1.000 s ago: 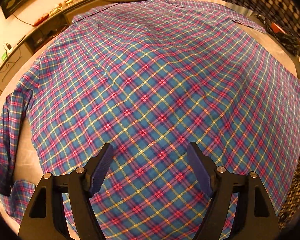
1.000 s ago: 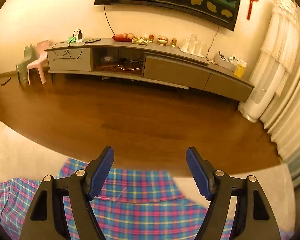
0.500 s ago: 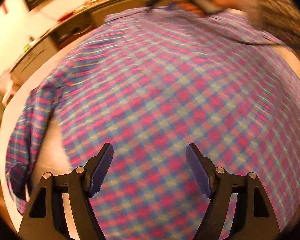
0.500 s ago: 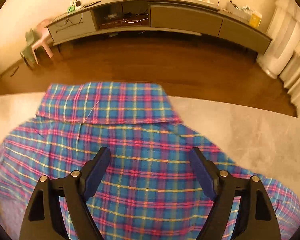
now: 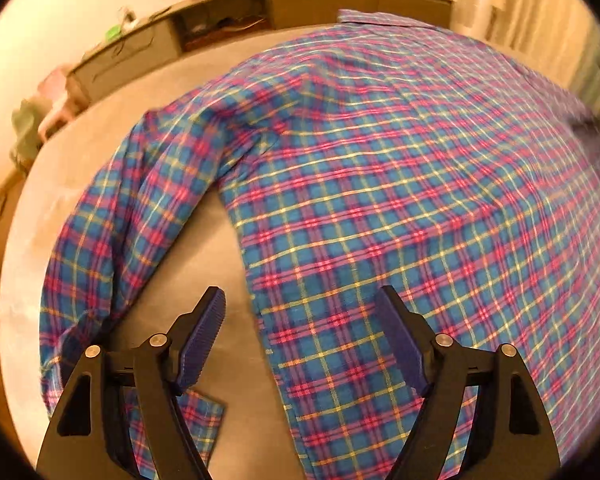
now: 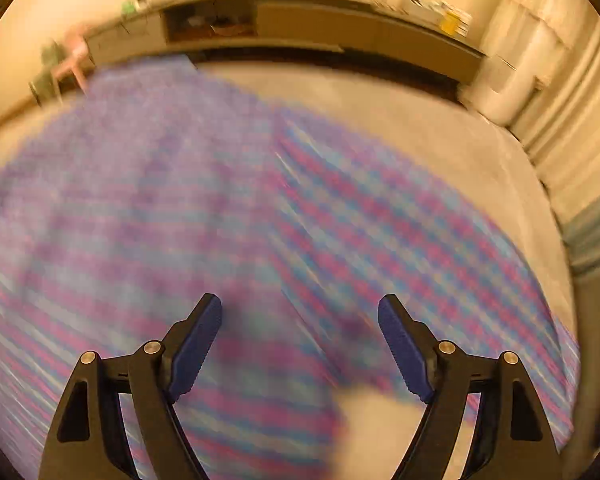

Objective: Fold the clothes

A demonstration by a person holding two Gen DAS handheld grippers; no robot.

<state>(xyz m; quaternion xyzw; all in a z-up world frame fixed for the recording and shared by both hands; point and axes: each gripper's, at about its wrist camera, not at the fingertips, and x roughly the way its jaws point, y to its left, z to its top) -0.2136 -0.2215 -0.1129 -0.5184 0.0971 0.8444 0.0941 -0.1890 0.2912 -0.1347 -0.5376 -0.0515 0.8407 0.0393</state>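
Grey table carries the spread plaid shirt — folding not yet begun; left hand-held gripper and right hand-held gripper, both wide and empty, next need a sleeve or side edge.

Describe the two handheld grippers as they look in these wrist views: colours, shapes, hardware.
Both look alike. The left gripper has a black angular frame with triangular cut-outs, round silver pivot pins, and two dark blue ribbed pads on its fingers. The right gripper has the same build. No cables, markings, hands or sleeves show.
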